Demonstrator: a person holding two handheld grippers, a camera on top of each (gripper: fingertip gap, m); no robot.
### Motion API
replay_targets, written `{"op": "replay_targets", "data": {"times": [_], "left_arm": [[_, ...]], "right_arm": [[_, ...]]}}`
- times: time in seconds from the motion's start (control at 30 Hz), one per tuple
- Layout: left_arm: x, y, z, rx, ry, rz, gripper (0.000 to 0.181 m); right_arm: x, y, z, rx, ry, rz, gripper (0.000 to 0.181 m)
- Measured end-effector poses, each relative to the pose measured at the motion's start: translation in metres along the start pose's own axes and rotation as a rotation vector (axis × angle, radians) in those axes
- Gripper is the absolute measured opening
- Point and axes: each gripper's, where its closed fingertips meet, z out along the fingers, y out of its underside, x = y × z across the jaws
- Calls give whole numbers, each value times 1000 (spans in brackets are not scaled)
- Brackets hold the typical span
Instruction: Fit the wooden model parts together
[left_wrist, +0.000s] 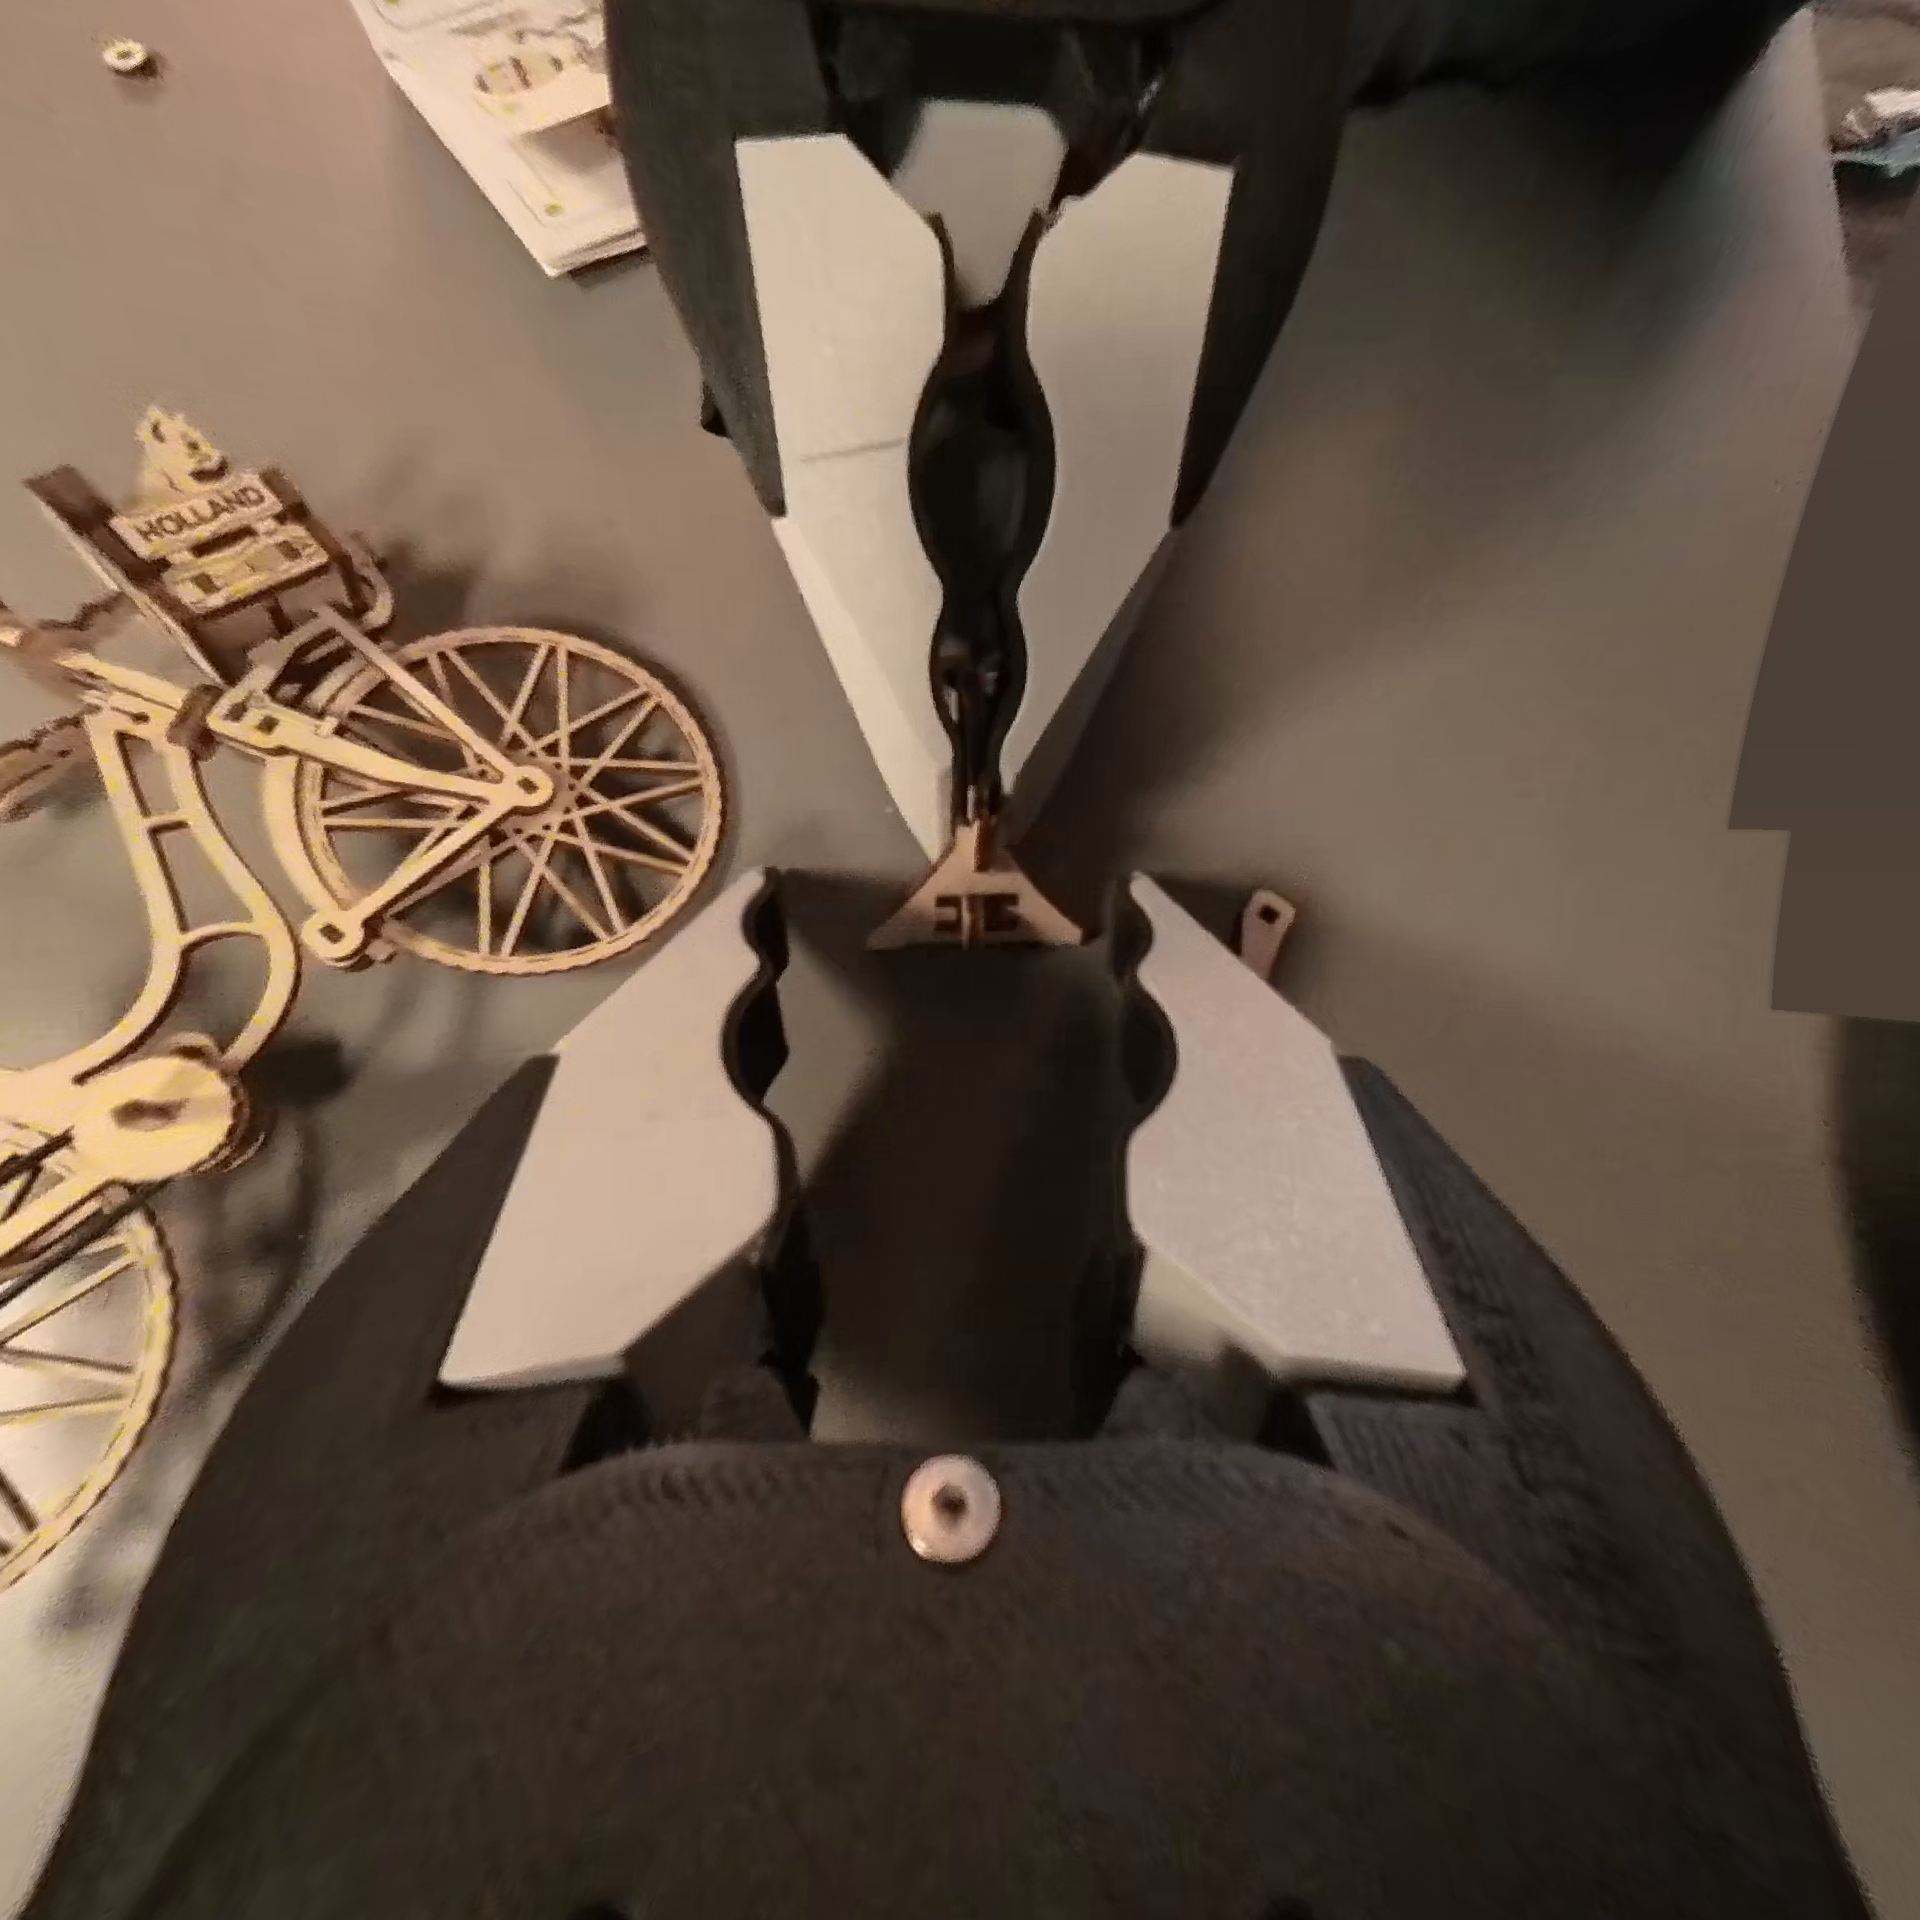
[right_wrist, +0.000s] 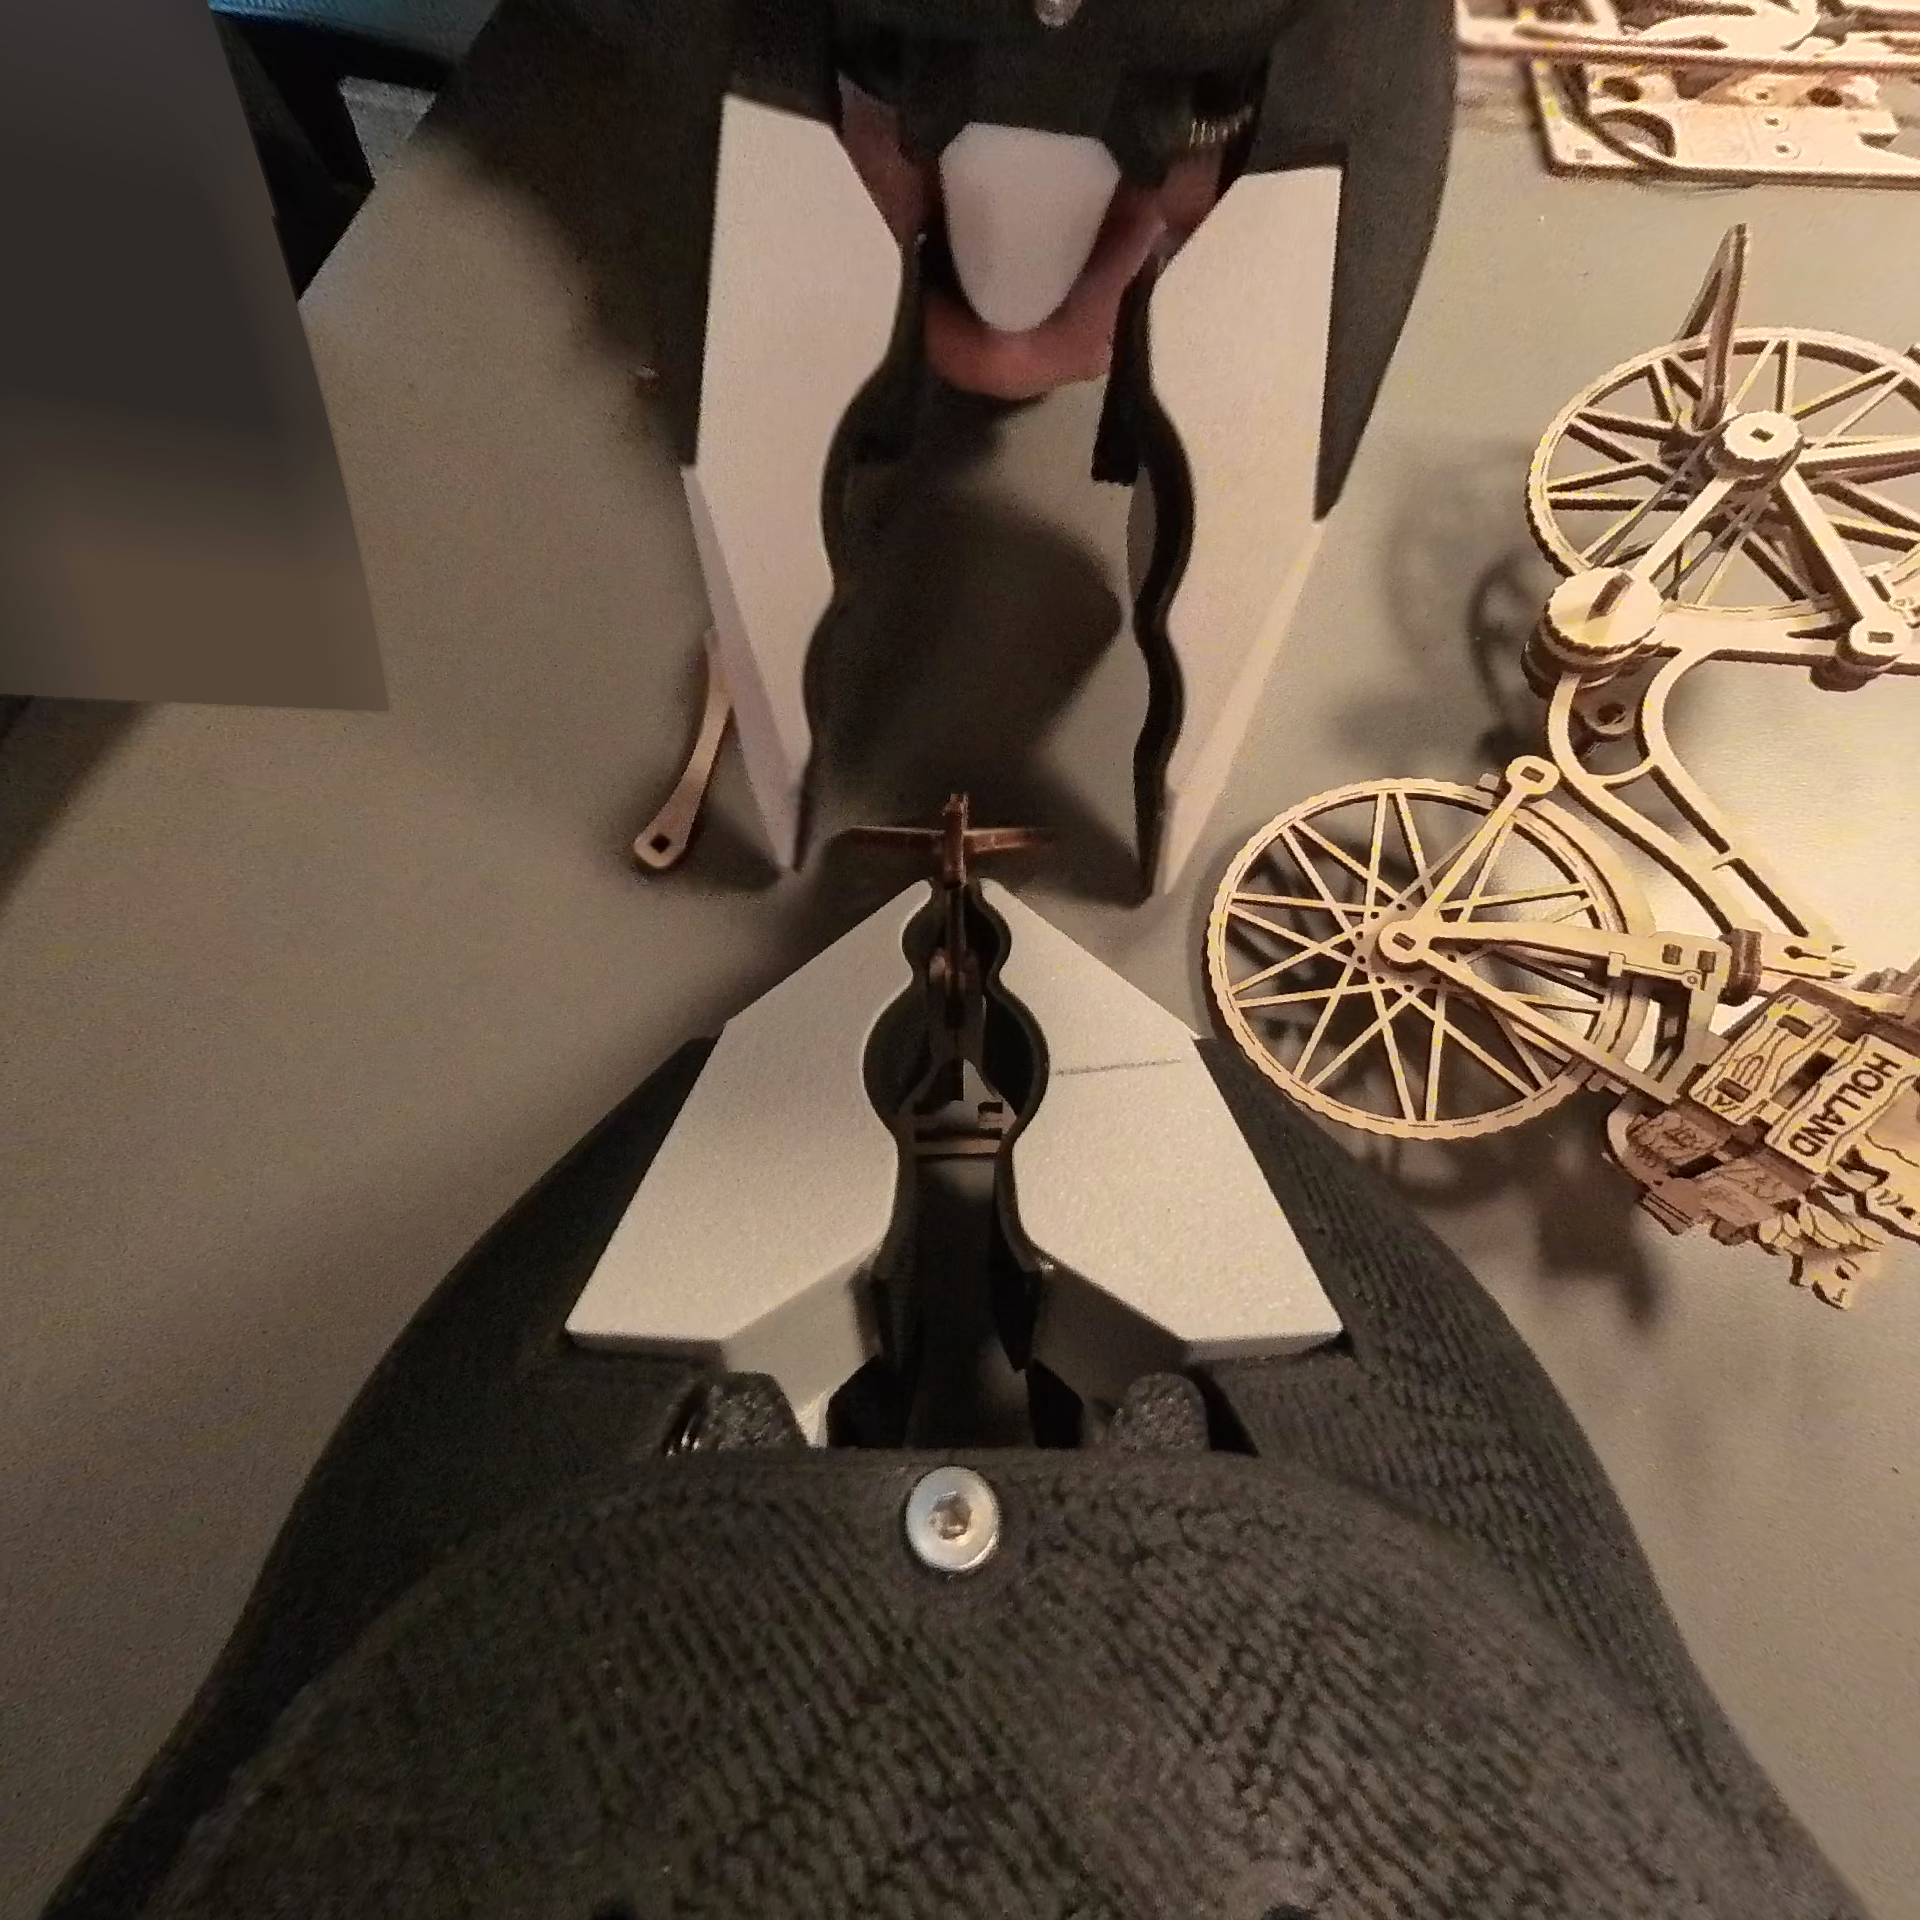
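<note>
- While the two grippers face each other tip to tip above the grey desk (left_wrist: 1455, 623), the right gripper (right_wrist: 948, 894) is clenched on a small wooden part (right_wrist: 948, 847), pinched at its very tips.
- In the left wrist view that same right gripper (left_wrist: 977, 800) comes in from the top, and the wooden part (left_wrist: 975, 914) shows as a flat triangular piece with slots cut through it, sticking out past the closed tips.
- The left gripper (left_wrist: 951, 914) is released, its jaws spread wide with the triangular piece sitting in the gap between them, touching neither finger as far as can be seen.
- From the right wrist view the left gripper (right_wrist: 971, 868) stands opposite, its white fingers (right_wrist: 769, 727) apart on either side of the part.
- A wooden bicycle model (left_wrist: 343, 790) lies on its side on the desk, to the left in the left wrist view; the bicycle model (right_wrist: 1558, 894) is on the right in the other.
- A thin curved wooden strip (right_wrist: 691, 790) lies loose on the desk just beside a left finger.
- A folded instruction sheet (left_wrist: 520, 114) and sheets of uncut wooden parts (right_wrist: 1704, 94) rest farther off.
</note>
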Motion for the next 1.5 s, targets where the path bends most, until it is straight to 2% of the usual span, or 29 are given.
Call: {"op": "replay_targets", "data": {"times": [0.07, 0.2, 0.3, 0.93, 1.2, 1.5], "left_arm": [[-4, 1, 0, -19, -34, 14, 54], [-3, 1, 0, -23, -31, 16, 49], [1, 1, 0, -32, -20, 31, 37], [3, 1, 0, 10, 28, 22, 36], [3, 1, 0, 14, 32, 19, 34], [3, 1, 0, 12, 25, 24, 34]], "right_arm": [[0, 0, 0, 0, 1, 1, 0], [0, 0, 0, 0, -1, 5, 1], [1, 0, 0, 0, -6, 9, 1], [-1, 1, -1, -4, -50, -10, 0], [0, -3, 1, 13, -57, 32, 10], [-1, -3, 1, 2, -94, 43, 3]]}}
